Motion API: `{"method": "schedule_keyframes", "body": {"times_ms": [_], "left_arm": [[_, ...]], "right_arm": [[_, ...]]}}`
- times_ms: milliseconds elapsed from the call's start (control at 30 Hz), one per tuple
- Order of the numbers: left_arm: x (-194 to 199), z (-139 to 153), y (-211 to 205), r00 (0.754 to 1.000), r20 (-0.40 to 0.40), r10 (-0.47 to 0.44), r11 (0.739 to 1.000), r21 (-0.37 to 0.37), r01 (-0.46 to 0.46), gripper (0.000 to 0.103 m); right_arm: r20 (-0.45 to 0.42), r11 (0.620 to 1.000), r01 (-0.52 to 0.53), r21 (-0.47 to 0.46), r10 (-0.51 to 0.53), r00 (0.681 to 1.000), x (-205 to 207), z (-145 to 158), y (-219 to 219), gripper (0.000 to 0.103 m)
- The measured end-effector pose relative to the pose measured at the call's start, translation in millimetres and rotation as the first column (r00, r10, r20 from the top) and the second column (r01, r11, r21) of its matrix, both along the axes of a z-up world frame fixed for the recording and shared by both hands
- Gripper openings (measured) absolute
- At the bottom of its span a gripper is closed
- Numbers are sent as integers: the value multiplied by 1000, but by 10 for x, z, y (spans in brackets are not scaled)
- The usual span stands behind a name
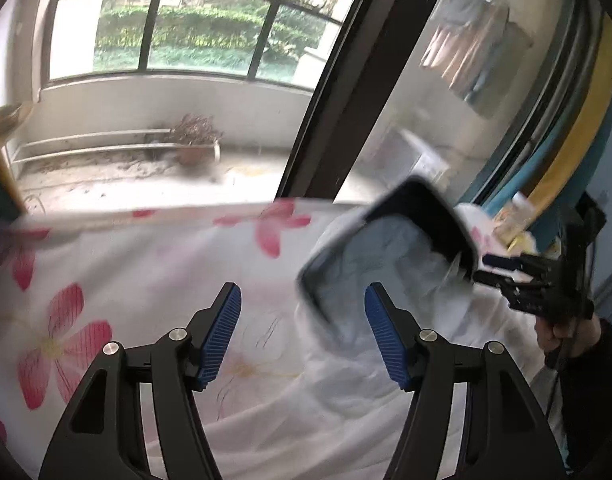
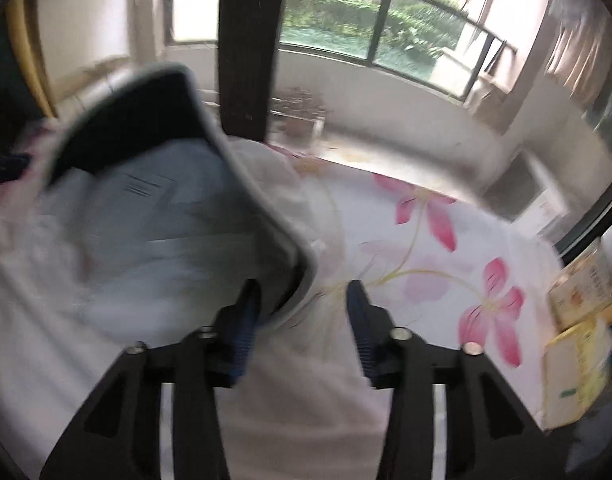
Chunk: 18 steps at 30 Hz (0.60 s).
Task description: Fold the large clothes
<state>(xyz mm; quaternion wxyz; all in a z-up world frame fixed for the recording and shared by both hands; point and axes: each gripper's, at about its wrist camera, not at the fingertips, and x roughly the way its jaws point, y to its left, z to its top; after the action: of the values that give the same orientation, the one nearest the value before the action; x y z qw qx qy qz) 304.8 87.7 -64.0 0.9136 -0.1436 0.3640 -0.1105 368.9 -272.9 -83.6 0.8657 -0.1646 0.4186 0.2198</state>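
A blurred white garment (image 2: pixel 154 216) with dark collar lies on a flowered sheet (image 2: pixel 445 248).

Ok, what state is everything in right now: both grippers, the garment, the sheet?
Left gripper: open, nothing between its fingers.
Right gripper: open, the garment's dark-lined edge between its fingers, not pinched.
White garment: unfolded, rumpled, dark-lined edge raised off the sheet; blurred.
Floral sheet: spread out under the garment, lightly wrinkled.
Potted plant: withered, upright.
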Motion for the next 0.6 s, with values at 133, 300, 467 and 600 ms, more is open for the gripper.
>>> {"method": "schedule_keyframes", "body": {"times_ms": [133,300,467,600], "left_arm": [[302,82,33,998,16,53,999,-4,-53,68],[728,-44,51,987,-49,151,988,-28,-153,67],[780,-236,-87,994,-94,59,994,-83,-67,67],[650,-420,-250,988,-146,-42,999,-16,40,67]], "right_arm": [[17,994,-7,109,5,1000,-45,313,-91,54],[8,976,102,194,-106,994,337,402,-55,56],[-103,975,165,152,-150,983,701,140,148,56],[-141,988,89,125,-71,987,618,7,190,56]]}}
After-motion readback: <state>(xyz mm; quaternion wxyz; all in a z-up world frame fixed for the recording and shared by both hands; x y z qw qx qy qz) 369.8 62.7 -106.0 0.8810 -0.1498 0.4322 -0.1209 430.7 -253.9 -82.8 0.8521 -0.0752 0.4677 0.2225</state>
